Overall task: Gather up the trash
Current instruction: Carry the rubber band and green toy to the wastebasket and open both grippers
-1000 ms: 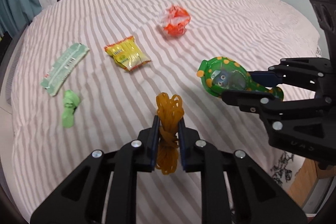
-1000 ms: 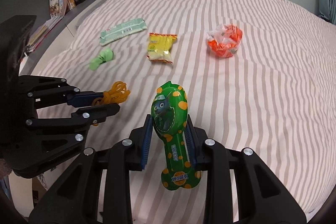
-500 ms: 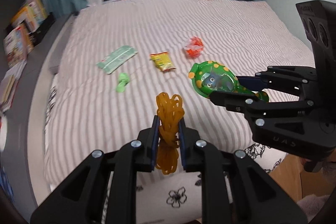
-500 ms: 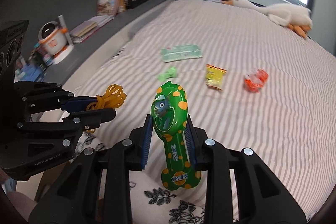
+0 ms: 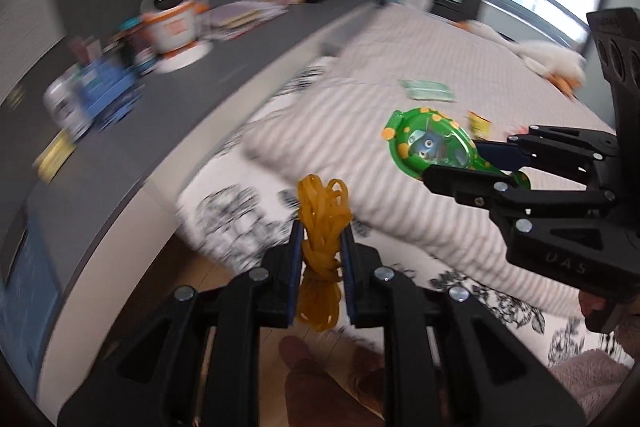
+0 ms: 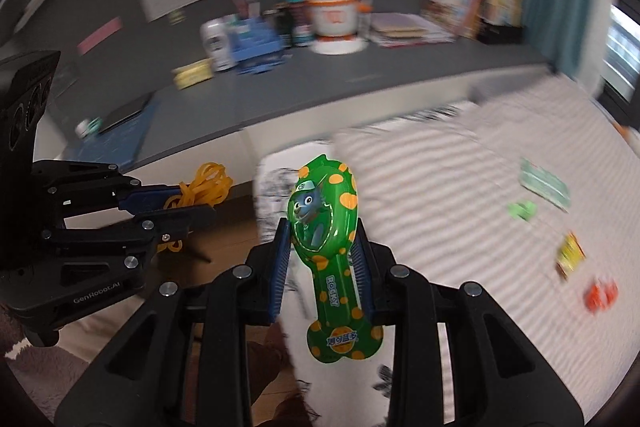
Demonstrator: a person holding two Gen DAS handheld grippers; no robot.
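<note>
My left gripper (image 5: 320,227) is shut on a bundle of yellow rubber bands (image 5: 322,207), held in the air off the bed's corner. It also shows in the right wrist view (image 6: 192,205) with the bands (image 6: 204,185). My right gripper (image 6: 320,227) is shut on a green spotted cartoon-dog package (image 6: 324,227); that package also shows in the left wrist view (image 5: 432,145). On the striped bed (image 6: 440,187) lie a pale green wrapper (image 6: 544,181), a small green scrap (image 6: 522,209), a yellow packet (image 6: 570,255) and an orange-red wrapper (image 6: 600,295).
A grey desk (image 6: 320,83) runs beside the bed with a white-and-orange robot toy (image 6: 334,15), books (image 6: 472,7) and a blue box (image 6: 256,43). Wooden floor (image 6: 228,227) lies below. A white plush (image 5: 548,57) lies at the bed's far end.
Both grippers have swung left and pulled back from the bed, holding their items. The view now takes in the desk and floor; the bed has shifted to the right.
</note>
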